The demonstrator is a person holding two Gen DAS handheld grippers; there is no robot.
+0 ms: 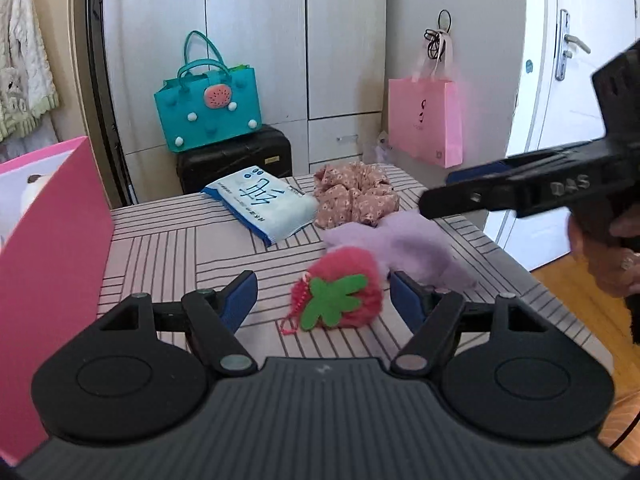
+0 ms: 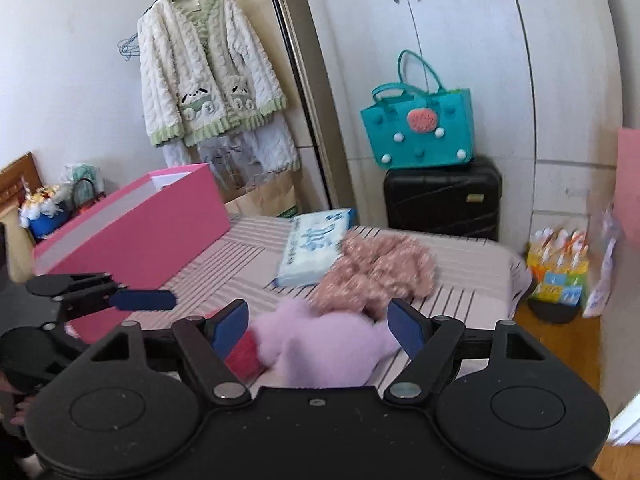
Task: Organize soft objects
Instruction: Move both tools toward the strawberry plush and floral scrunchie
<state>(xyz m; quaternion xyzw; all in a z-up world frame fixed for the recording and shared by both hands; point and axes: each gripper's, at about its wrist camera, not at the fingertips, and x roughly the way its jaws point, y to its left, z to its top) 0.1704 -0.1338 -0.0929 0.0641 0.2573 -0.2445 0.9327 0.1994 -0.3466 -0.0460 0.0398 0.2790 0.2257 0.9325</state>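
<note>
left tongs [image 1: 322,294] wide, jaws spread over the striped worktop [image 1: 160,248], holding nothing; the strawberry plush [image 1: 340,292] lies between the blue pads, closer to the right-hand pad, contact with either pad not resolvable. strawberry plush is red and fuzzy with a green felt leaf and a small red beaded loop at its near-left side. just behind it and touching it, a lilac plush [image 1: 404,244]; behind that, a floral scrunchie [image 1: 356,198], and to the scrunchie's left a tissue pack [image 1: 262,204] lying flat, its edge touching the scrunchie. pink box [image 1: 52,248] stands at the left edge of the worktop. right tongs [image 2: 318,330] also wide and holding nothing, hovering over the lilac plush, which sits between their pads in the right wrist view; the strawberry plush shows partly behind the left-hand pad there. in the left wrist view the right tool enters from the right, above the lilac plush. background: teal handbag [image 2: 418,132] on a black suitcase [image 2: 442,200], pink paper bag [image 1: 426,122] hanging on the wardrobe.
</note>
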